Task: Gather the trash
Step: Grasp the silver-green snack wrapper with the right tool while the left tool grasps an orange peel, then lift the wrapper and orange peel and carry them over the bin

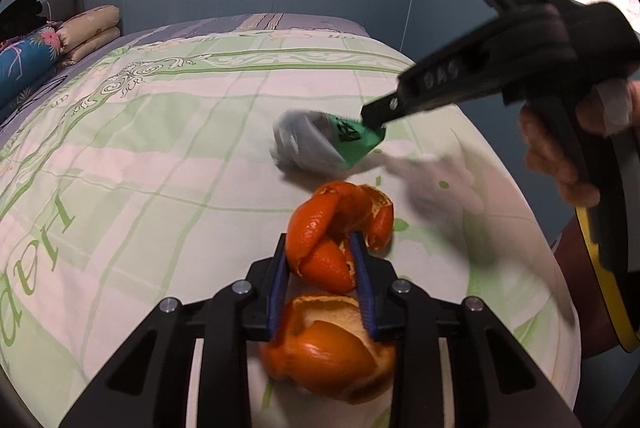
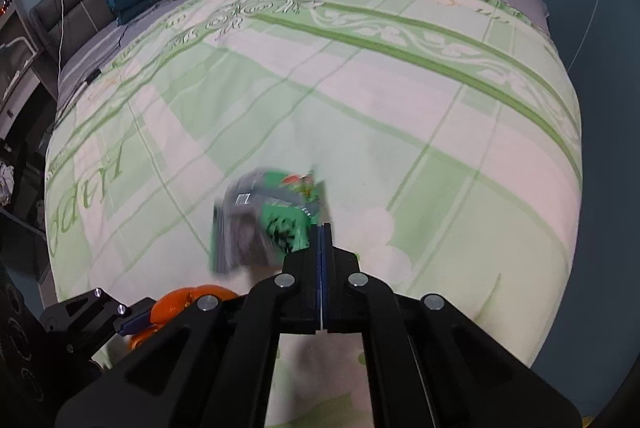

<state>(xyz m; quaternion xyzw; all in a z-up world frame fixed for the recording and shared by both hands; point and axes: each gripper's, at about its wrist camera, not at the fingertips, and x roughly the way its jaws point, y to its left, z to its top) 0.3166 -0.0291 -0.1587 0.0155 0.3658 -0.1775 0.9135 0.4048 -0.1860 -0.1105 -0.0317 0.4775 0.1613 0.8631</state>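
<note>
- The left gripper has its blue pads pressed in on the peel, jaws narrowed to a small gap with orange rind filling it. The peel sits low on the quilt, at about 6 o'clock in the left view.
- The peel looks like a loose curl in several lobes. Only the middle lobe is pinched; the big piece nearest the camera hangs outside the pads at 6 o'clock. If the strips joining them are thin, I'd expect that part to tear off or swing free on the lift.
- Rind is slick and springy. A light pinch could let it squirt out forward, toward 12 o'clock.
- The right gripper is clamped fully together on one green corner of the wrapper, with nothing but thin foil between the pads. The wrapper lies just past the peel, at about 1 o'clock from it.
- The wrapper is blurred, so it seems to be flapping. Held by a corner alone, it could slip out or spill any crumbs inside onto the quilt.
- The two grippers work near each other; in the right view the left one shows at 8 o'clock. Lifting both at once risks a knock that jars either catch loose.
- The soft quilt gives underneath, so pads may snag a fold of fabric.
</note>
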